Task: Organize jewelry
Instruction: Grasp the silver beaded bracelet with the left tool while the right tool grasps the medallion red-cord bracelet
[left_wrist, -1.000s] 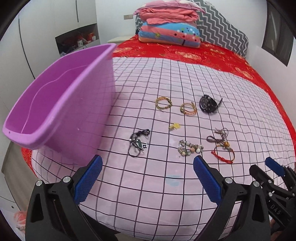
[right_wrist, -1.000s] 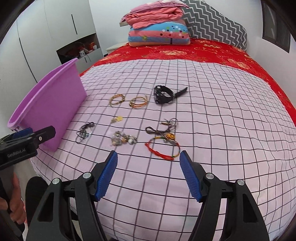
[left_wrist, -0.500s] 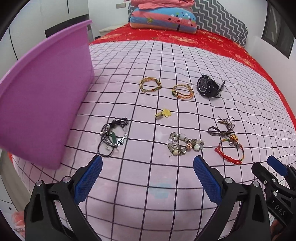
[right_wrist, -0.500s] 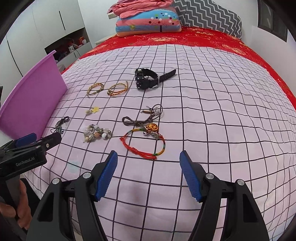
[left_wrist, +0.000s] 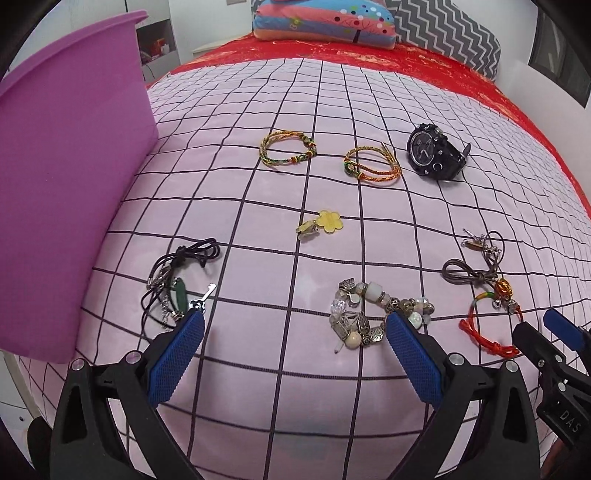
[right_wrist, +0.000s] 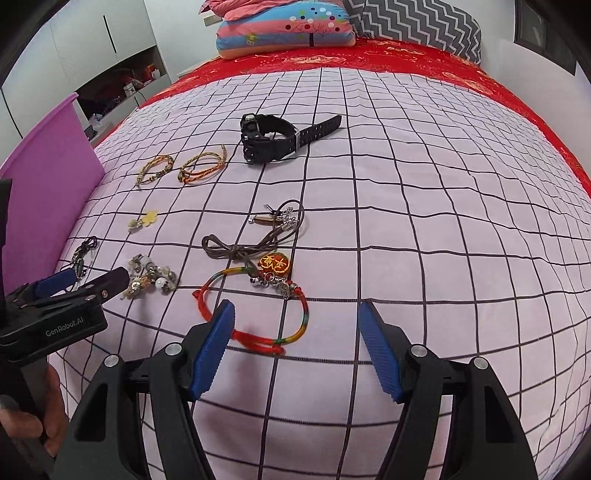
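Several pieces of jewelry lie spread on a pink checked bedspread (left_wrist: 280, 206). My left gripper (left_wrist: 293, 321) hangs open and empty above it, between a black cord necklace (left_wrist: 173, 284) at its left finger and a beaded charm bracelet (left_wrist: 369, 314) at its right finger. My right gripper (right_wrist: 295, 314) is open and empty too, low over a red and multicoloured string bracelet (right_wrist: 273, 332). Farther off lie a brown cord necklace (right_wrist: 255, 243), a yellow flower clip (left_wrist: 325, 221), two woven bracelets (left_wrist: 284, 151) (left_wrist: 373, 166) and a black watch (left_wrist: 432, 151).
A purple plastic tub (left_wrist: 62, 184) stands at the bed's left edge. Red bedding (right_wrist: 406, 55), a folded quilt (left_wrist: 325, 18) and a zigzag pillow (left_wrist: 454, 33) sit at the far end. A hand (right_wrist: 33, 424) holds the left gripper's handle.
Both grippers have come down and forward toward the jewelry, which now looks larger and nearer. The purple tub has slid to the left edge of the views. Both jaws stay equally wide.
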